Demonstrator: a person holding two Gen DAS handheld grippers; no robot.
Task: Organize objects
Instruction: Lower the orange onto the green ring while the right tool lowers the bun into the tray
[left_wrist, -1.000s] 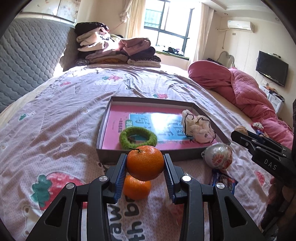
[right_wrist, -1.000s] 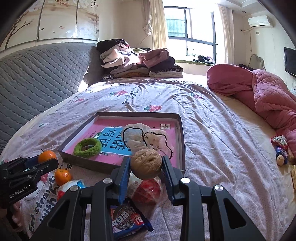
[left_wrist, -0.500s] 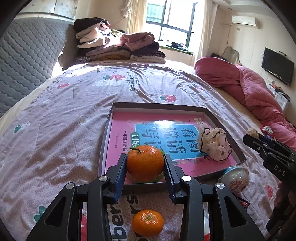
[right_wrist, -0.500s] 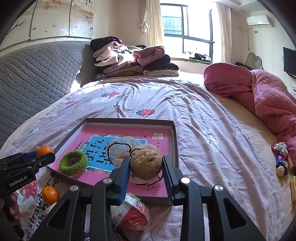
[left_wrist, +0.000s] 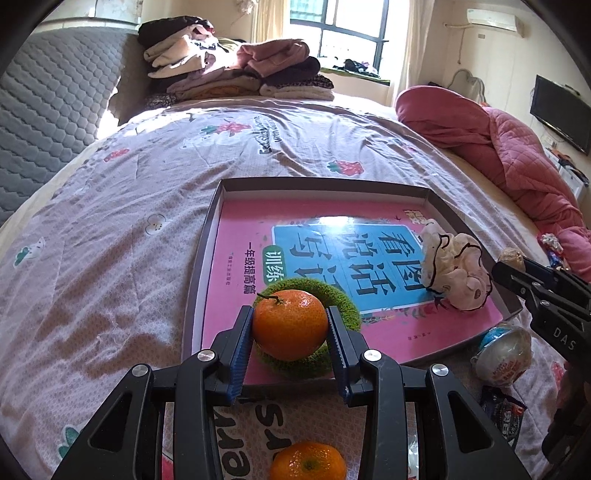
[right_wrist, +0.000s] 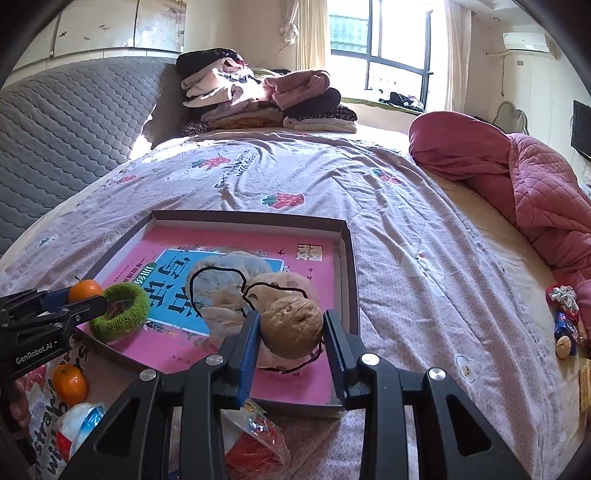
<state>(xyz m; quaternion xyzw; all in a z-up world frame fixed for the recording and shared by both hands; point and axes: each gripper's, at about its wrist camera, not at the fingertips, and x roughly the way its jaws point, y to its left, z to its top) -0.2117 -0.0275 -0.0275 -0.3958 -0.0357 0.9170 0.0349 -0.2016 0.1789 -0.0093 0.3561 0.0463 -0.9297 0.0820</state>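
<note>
Gripping a tangerine (left_wrist: 290, 325), the left gripper (left_wrist: 290, 332) has both ribbed fingers (left_wrist: 242, 341) pressed against the fruit's sides, held over the near left part of the shallow box (left_wrist: 321, 183). Directly behind and under the fruit lies a green fuzzy ring (left_wrist: 343, 299), inside the box. In the right wrist view the same tangerine shows at 9 o'clock, just beside that ring.

The right gripper (right_wrist: 291, 332) is clamped on a walnut (right_wrist: 291, 328), fingers (right_wrist: 334, 341) closed to the shell's width, over the box's near right part.

Box contents: a pink and blue book (right_wrist: 236, 266) covering the floor; the green ring at its near left; a pale drawstring pouch (right_wrist: 221, 284) with black cord at its near right, partly behind the walnut.

Outside the box on the bedspread (right_wrist: 406, 206): a second tangerine (left_wrist: 308, 461) at 6 o'clock in the left view, near the front wall; a foil-wrapped ball (left_wrist: 504, 354) at 4 o'clock, just beside the box's near right corner; a dark snack packet (left_wrist: 502, 408) below it. Whether the ball touches the box cannot be told.

Folded clothes (right_wrist: 266, 99) are stacked at 12 o'clock by the headboard.
</note>
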